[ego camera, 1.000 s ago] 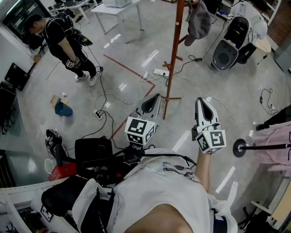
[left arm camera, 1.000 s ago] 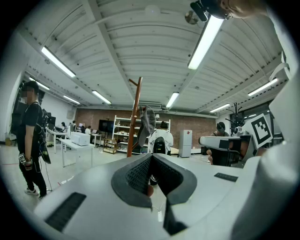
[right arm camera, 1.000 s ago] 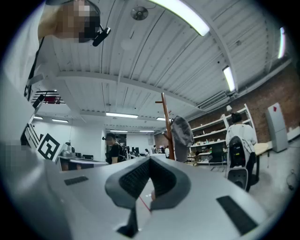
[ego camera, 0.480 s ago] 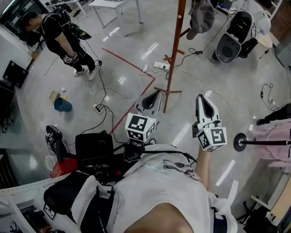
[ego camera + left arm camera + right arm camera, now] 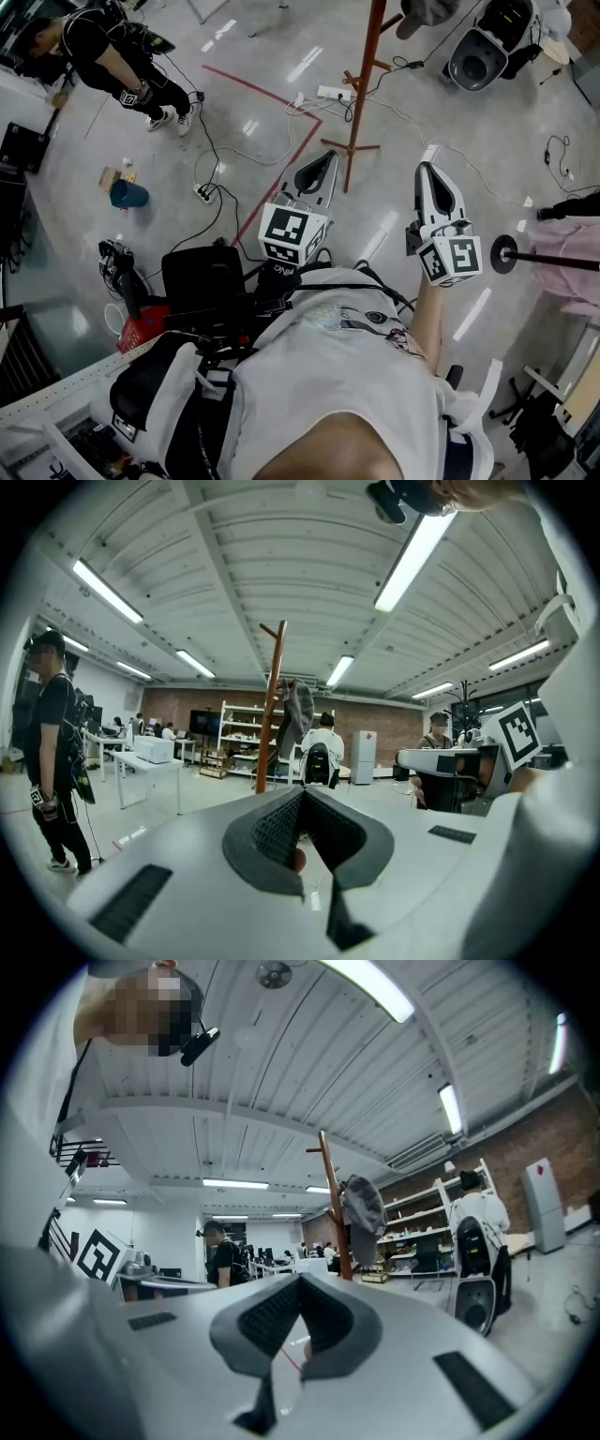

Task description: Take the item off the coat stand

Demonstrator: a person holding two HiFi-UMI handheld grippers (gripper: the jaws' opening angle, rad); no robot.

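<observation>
Head view: left gripper point(image 5: 323, 157) and right gripper point(image 5: 429, 171) are held out side by side over the floor point(image 5: 272, 47). Both point toward the stand point(image 5: 364, 94) and neither touches it. The stand's foot lies just beyond the tips, between the two. A grey cap point(image 5: 429, 9) hangs high on the stand and is cut off by the top edge. A person in black point(image 5: 103, 52) is at far left. Cables point(image 5: 217, 202) trail across the floor.

Left gripper view: fingers point(image 5: 272, 832) are together, tip to tip. The stand point(image 5: 270, 714) is ahead and well apart. The cap point(image 5: 298, 712) hangs off its right side near the top.

Right gripper view: fingers point(image 5: 267, 1316) are together, gripping nothing. The cap point(image 5: 364, 1206) hangs on the right side of the stand point(image 5: 333, 1213), well off from the tips. The person in black point(image 5: 220, 1251) stands to the left of the stand.
</observation>
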